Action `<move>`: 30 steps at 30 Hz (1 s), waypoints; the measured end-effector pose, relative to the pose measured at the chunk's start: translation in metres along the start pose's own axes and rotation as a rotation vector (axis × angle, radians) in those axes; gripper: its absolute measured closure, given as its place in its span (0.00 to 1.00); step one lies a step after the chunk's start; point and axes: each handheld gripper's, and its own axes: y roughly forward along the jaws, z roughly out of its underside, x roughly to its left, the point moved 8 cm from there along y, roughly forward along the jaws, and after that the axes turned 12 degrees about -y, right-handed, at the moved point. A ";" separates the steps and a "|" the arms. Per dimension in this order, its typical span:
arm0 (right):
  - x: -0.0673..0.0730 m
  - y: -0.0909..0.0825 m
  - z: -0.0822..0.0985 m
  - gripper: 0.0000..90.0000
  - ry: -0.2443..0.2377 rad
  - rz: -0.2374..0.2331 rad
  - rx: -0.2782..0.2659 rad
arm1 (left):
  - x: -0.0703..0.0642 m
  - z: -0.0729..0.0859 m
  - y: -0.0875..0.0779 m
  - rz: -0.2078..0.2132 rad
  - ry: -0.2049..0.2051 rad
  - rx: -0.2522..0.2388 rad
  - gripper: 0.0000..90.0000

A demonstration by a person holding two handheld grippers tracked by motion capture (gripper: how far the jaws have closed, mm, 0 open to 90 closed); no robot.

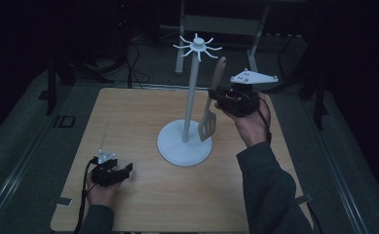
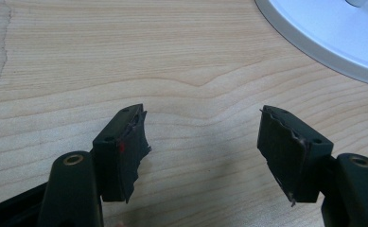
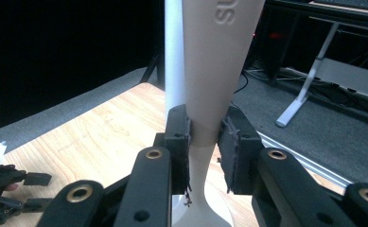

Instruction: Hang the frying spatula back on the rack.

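The right gripper [image 1: 215, 100] clamps the wooden-handled slotted spatula [image 1: 211, 105] upright, handle toward the white rack's hooks [image 1: 197, 48]; the left gripper [image 1: 123, 171] rests open, empty, near the tabletop's [image 1: 128, 117] front-left corner.

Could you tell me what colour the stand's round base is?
White; the base shows best in the high view.

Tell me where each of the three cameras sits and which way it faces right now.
High view: above the person's side, looking forward and down on the table; forearms and both grippers show.
Left gripper view: along open jaws at the tabletop and stand base.
Right gripper view: along jaws clamping the spatula beside the pole.
Shared: all three show the white stand.
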 end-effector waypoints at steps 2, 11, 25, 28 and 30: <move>-0.002 0.001 0.000 0.83 0.004 -0.001 0.000 | 0.000 0.000 0.000 -0.001 0.000 0.000 0.37; 0.001 0.002 -0.006 0.83 -0.016 -0.013 0.001 | 0.000 0.000 0.000 -0.001 0.003 0.002 0.37; 0.002 0.011 -0.011 0.83 -0.029 -0.045 0.042 | 0.000 0.000 0.000 0.000 -0.001 -0.002 0.37; 0.000 0.010 -0.011 0.83 -0.019 -0.049 0.042 | 0.000 0.000 0.000 0.000 -0.001 -0.001 0.37; -0.002 0.010 -0.010 0.83 -0.012 -0.054 0.042 | 0.000 0.000 0.000 0.001 0.000 0.000 0.37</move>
